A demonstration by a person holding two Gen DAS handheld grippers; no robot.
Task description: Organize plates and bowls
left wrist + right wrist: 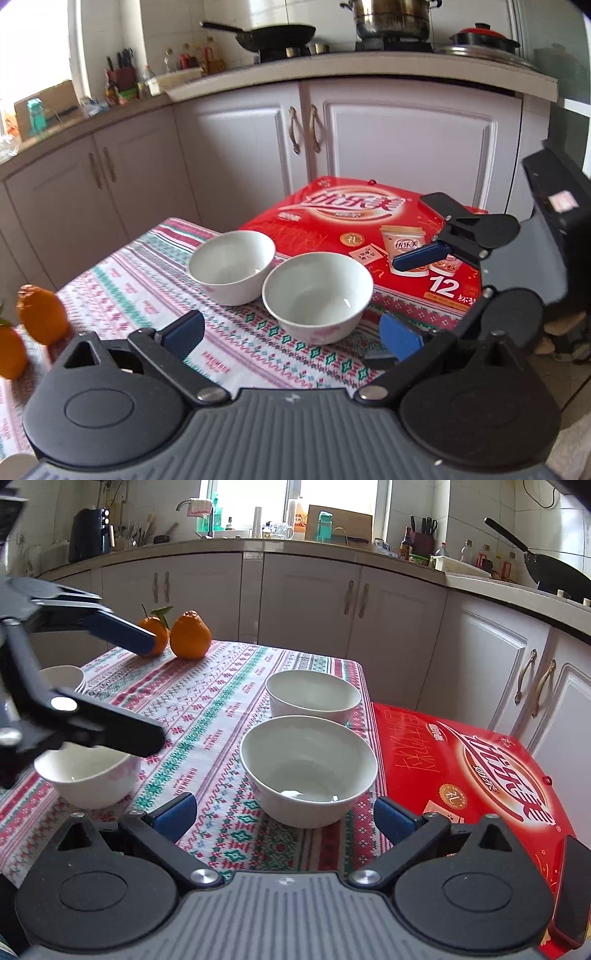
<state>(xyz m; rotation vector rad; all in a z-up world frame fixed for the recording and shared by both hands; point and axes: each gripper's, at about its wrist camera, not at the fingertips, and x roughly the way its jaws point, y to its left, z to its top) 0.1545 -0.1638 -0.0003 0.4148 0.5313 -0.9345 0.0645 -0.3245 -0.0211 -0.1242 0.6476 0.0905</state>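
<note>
Two grippers hover wide open over a patterned tablecloth set with white bowls.

A red box lies at the cloth's edge. Two bowls stand side by side: near bowl, far bowl. The right gripper and left gripper gape empty; a third bowl sits under the left one. Two oranges rest well apart.

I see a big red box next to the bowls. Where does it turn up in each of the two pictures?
Left wrist view: the red box sits right of center, just behind the two bowls.
Right wrist view: the red box fills the right side, beside the table edge.
Shared landmark: the nearest white bowl, standing on the patterned tablecloth next to the box.
</note>
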